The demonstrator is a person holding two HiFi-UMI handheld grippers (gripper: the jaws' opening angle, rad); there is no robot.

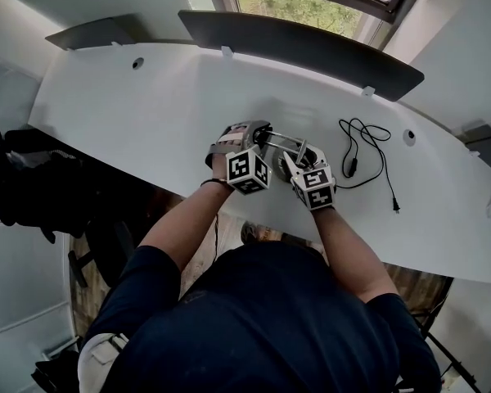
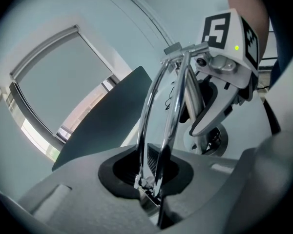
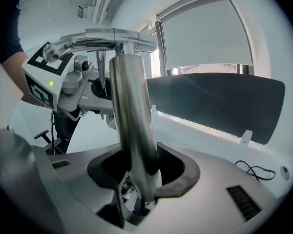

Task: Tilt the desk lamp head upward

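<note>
On the white bench (image 1: 131,121) our left tool (image 2: 149,179) gripped the lamp rods (image 2: 154,106), our right tool (image 3: 139,184) the thick lamp tube (image 3: 129,111); uneven pulling could tip the lamp (image 1: 285,143).

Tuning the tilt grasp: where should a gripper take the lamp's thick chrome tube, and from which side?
Grip the thick chrome tube on its straight, round run below the crossbar, jaws across it, coming from the person's right, as the right gripper holds it now. That side is probably best: the left gripper clamps the thin twin rods opposite.
</note>
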